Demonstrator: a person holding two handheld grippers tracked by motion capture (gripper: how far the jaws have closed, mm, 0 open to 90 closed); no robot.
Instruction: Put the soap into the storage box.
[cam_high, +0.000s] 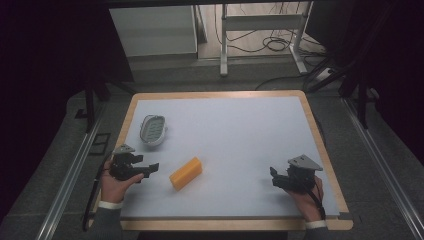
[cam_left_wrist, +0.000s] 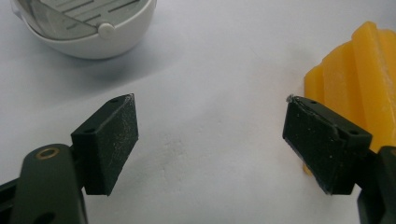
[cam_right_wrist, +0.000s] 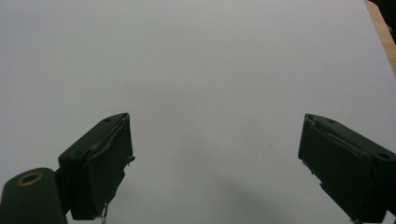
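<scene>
Here, left to right:
Soap dish (cam_high: 152, 131): seen left of centre in the high view, on the table (cam_high: 235, 135).
Left gripper (cam_high: 148, 170): jaws spread, nothing pinched, lower left.
Yellow block (cam_high: 185, 173): laid just right of it.
Right gripper (cam_high: 274, 176): jaws spread, nothing held, lower right.

Open tongs (cam_left_wrist: 211, 140) beside yellow block (cam_left_wrist: 362, 79) (ridged)

I can read no text, label, brand, number or sign anywhere on what my cameras show right now.
</scene>
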